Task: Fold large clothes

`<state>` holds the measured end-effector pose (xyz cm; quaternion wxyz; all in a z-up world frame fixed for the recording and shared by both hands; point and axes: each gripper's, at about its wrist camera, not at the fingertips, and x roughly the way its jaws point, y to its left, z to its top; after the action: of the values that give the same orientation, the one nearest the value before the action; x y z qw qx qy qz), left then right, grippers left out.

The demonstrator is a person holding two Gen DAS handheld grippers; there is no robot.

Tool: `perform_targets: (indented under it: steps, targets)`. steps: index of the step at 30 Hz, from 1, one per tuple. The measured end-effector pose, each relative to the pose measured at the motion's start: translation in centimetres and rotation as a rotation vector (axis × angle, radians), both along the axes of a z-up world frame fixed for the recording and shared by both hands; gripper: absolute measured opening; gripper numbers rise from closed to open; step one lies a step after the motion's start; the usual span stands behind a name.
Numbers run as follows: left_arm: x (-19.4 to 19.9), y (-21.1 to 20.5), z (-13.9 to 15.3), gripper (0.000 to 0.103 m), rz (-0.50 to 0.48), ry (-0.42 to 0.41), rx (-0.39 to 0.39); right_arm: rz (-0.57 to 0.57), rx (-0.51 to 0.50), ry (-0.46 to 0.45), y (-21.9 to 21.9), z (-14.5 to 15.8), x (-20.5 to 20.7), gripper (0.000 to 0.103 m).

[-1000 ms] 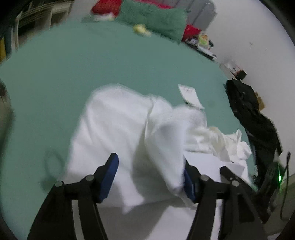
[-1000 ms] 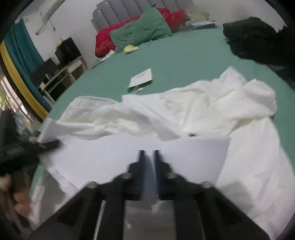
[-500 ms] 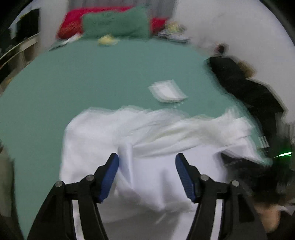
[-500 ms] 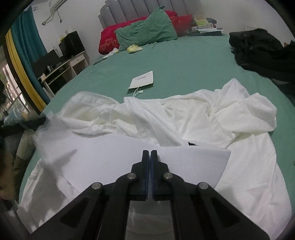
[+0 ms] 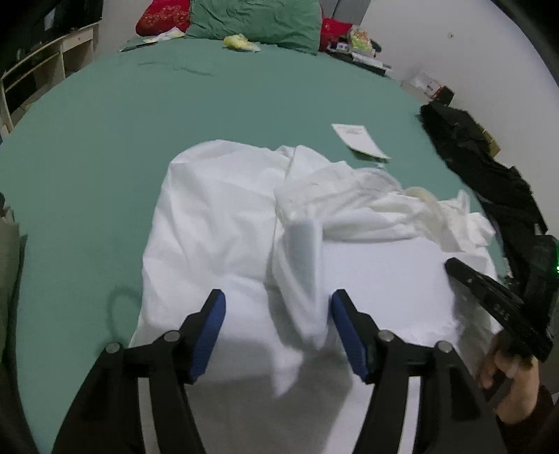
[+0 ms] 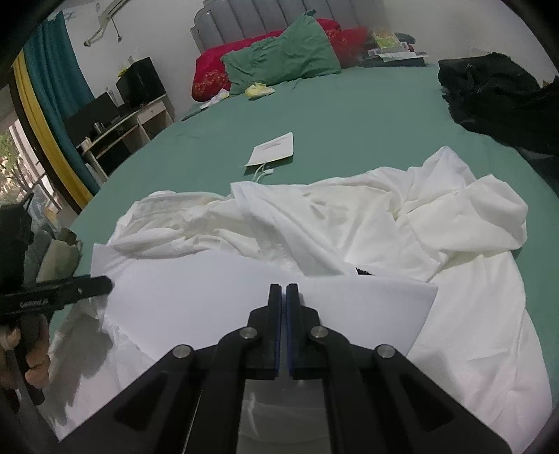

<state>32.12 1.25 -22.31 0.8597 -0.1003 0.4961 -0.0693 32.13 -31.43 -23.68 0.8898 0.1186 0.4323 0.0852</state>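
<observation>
**White shirt spread on the green bed, board on top**

The bed (image 5: 104, 139) fills both views, its green sheet running back to a grey headboard (image 6: 244, 17). Across the near half lies the shirt (image 5: 216, 216), white, large and rumpled, its bulk flat on the sheet and its far side bunched into creases and folds. From the right wrist view 1 loose part humps up toward the right edge of the bed.

On the shirt lies a flat white board (image 6: 195, 297), its far edge straight and its right corner sticking out over the cloth. The right gripper (image 6: 283, 290) is clamped tight on the near edge of that board, blue pads pressed together with the board between them.

The left gripper (image 5: 277, 307) is spread wide, blue pads well apart. A drooping fold of the shirt hangs between them, nearer the right pad, blurred; whether it touches that pad I cannot tell.

At the right of the bed sits a heap of black clothes (image 6: 496, 90). At the head, a green pillow (image 6: 283, 56) leans against red pillows (image 6: 209, 73). Between the shirt and the pillows a white card (image 6: 274, 148) lies flat on the sheet, a string tag trailing from it. A small yellow thing (image 6: 258, 90) lies just in front of the green pillow. Left of the bed stands a desk (image 6: 132, 122), beside a teal and yellow curtain (image 6: 52, 104).
</observation>
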Motion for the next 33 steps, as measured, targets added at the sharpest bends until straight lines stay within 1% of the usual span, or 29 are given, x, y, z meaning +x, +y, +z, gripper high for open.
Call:
perform_targets:
  steps: [1, 2, 3, 4, 6, 7, 9, 10, 11, 12, 13, 14, 16, 19, 20, 22, 25, 27, 28, 29, 31, 32, 33]
  targets:
    - [-0.6, 0.2, 0.6, 0.068, -0.002, -0.013, -0.011, 0.010, -0.006, -0.003, 0.0, 0.3, -0.3, 0.023]
    - [-1.3, 0.4, 1.2, 0.068, -0.004, -0.027, -0.017, 0.019, -0.024, -0.020, 0.1, 1.2, -1.0, 0.055]
    - [-1.9, 0.4, 1.8, 0.069, -0.005, -0.038, -0.020, 0.017, -0.051, -0.046, 0.2, 2.2, -2.0, 0.071]
    - [-2.5, 0.5, 2.2, 0.069, -0.004, -0.048, -0.020, 0.012, -0.080, -0.066, 0.1, 3.1, -2.9, 0.084]
    - [-4.1, 0.8, 3.2, 0.070, 0.009, -0.065, -0.018, 0.011, -0.112, -0.078, -0.5, 4.5, -4.9, 0.084]
    - [-5.1, 1.3, 3.6, 0.070, 0.018, -0.067, -0.015, 0.003, -0.112, -0.076, -1.1, 5.0, -5.9, 0.084]
    - [-7.2, 2.2, 4.4, 0.071, 0.046, -0.079, -0.014, -0.037, -0.109, -0.055, -2.8, 5.6, -8.3, 0.084]
    - [-8.1, 2.5, 4.8, 0.075, 0.054, -0.092, -0.010, -0.073, -0.113, -0.034, -4.1, 5.7, -10.0, 0.084]
    - [-8.9, 2.5, 5.1, 0.077, 0.066, -0.108, 0.006, -0.108, -0.117, -0.015, -5.4, 5.6, -11.6, 0.084]
    - [-10.3, 2.9, 5.4, 0.082, 0.086, -0.128, 0.039, -0.143, -0.115, 0.008, -6.6, 5.4, -13.1, 0.084]
    - [-11.7, 3.4, 5.5, 0.084, 0.107, -0.144, 0.073, -0.176, -0.107, 0.034, -7.7, 5.0, -14.6, 0.084]
    - [-12.4, 3.8, 5.4, 0.084, 0.120, -0.147, 0.089, -0.207, -0.098, 0.057, -8.8, 4.6, -15.9, 0.084]
    - [-14.3, 4.7, 4.5, 0.085, 0.140, -0.121, 0.112, -0.267, -0.077, 0.100, -10.5, 3.7, -18.5, 0.084]
    - [-16.6, 6.4, 2.7, 0.085, 0.174, -0.060, 0.111, -0.333, -0.016, 0.158, -12.4, 2.1, -22.0, 0.084]
    - [-17.2, 6.6, 2.0, 0.085, 0.178, -0.031, 0.121, -0.329, -0.002, 0.144, -12.6, 2.1, -22.7, 0.084]
    - [-18.2, 6.6, 0.7, 0.085, 0.182, 0.006, 0.176, -0.323, -0.010, 0.129, -12.4, 2.1, -23.3, 0.084]
    - [-19.4, 6.7, -0.5, 0.085, 0.171, 0.071, 0.182, -0.296, -0.068, 0.143, -11.0, 2.2, -23.2, 0.084]
    - [-20.1, 7.1, -1.4, 0.085, 0.181, 0.107, 0.177, -0.269, -0.139, 0.161, -9.7, 1.9, -23.2, 0.079]
    - [-20.4, 7.1, -1.8, 0.085, 0.179, 0.115, 0.172, -0.259, -0.191, 0.173, -9.0, 1.6, -23.3, 0.064]
    - [-20.6, 7.1, -2.0, 0.085, 0.178, 0.103, 0.172, -0.253, -0.246, 0.175, -8.5, 1.4, -23.6, 0.042]
    - [-21.0, 7.0, -2.0, 0.085, 0.179, 0.097, 0.175, -0.246, -0.239, 0.167, -8.5, 1.6, -23.7, 0.014]
    - [-21.1, 7.1, -2.0, 0.085, 0.183, 0.099, 0.168, -0.250, -0.220, 0.151, -8.7, 1.9, -23.9, 0.003]
    - [-21.3, 7.0, -2.1, 0.085, 0.181, 0.099, 0.163, -0.256, -0.197, 0.122, -8.9, 2.5, -24.3, 0.003]
